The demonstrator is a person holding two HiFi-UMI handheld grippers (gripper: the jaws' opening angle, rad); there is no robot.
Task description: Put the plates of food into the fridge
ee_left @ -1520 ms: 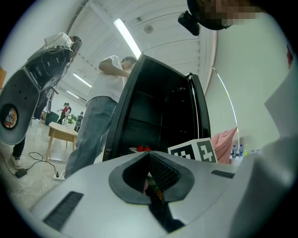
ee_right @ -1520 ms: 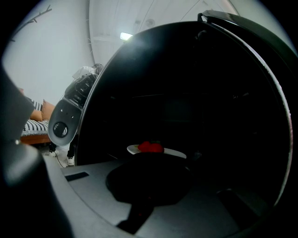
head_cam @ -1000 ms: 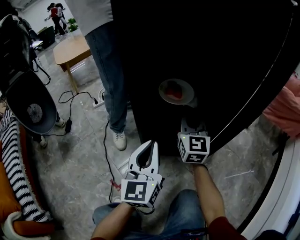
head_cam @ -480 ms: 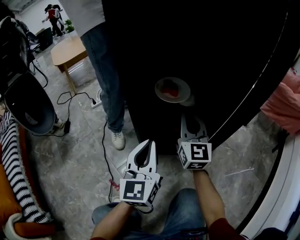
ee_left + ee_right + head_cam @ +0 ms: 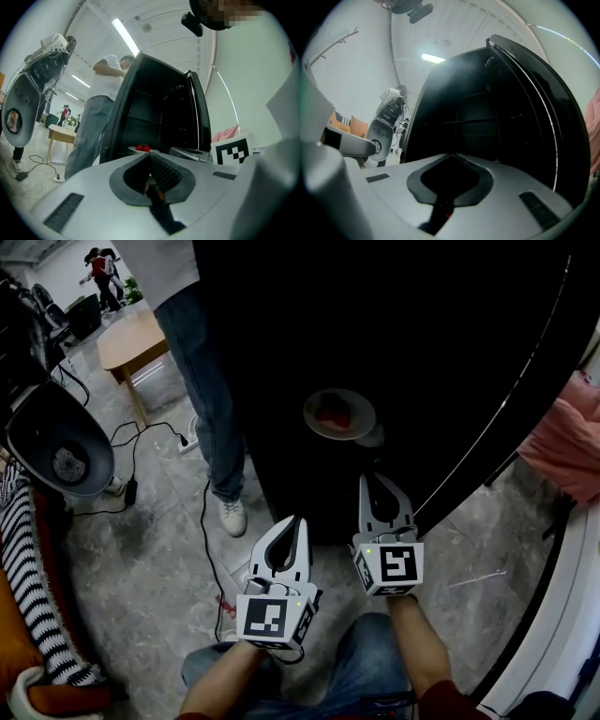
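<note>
Open fridge (image 5: 422, 352), dark inside — plate (image 5: 339, 413) with red food (image 5: 332, 414) sits on shelf within, free of both claws. Right claw (image 5: 372, 481) clenched, empty, just outside; left claw (image 5: 297, 522) likewise. This plate looks placed — no other plates in view.

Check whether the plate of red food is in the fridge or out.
In: the plate sits within the dark interior of the open fridge, behind its front edge.

Plate of food (image 5: 338, 414), inside black fridge (image 5: 422, 334)
</note>
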